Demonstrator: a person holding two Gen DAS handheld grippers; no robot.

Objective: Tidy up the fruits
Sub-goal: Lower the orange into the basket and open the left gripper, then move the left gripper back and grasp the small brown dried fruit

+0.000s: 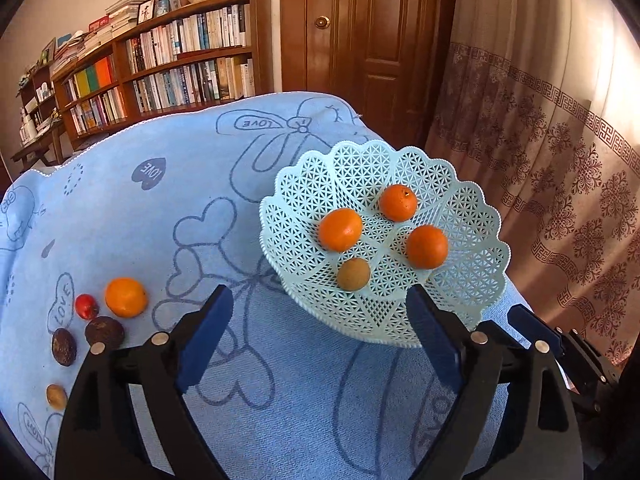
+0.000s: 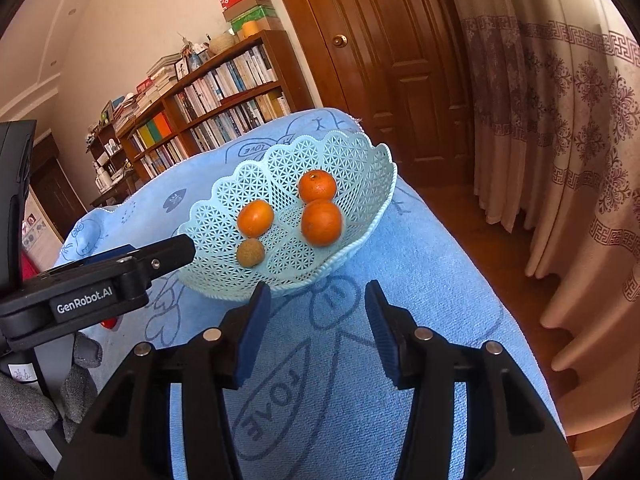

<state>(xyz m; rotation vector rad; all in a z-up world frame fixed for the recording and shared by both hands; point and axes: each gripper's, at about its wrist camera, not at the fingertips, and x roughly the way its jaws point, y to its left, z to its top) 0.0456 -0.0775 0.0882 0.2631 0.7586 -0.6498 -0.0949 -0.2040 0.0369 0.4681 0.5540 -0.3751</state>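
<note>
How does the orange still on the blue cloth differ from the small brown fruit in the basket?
The orange on the cloth is bright orange and clearly bigger; the brown fruit is dull tan and small. The orange lies loose on the blue cloth beside a red fruit; the brown one sits inside the lattice basket. Both are roundish and ungripped.

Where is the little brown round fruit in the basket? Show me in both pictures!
Left wrist view: the little brown fruit lies low in the basket, at the front, just beyond the open left gripper.
Right wrist view: the little brown fruit sits at the basket's lower left, below the leftmost orange.
Shared landmark: the three oranges around it in the pale blue basket.
</note>
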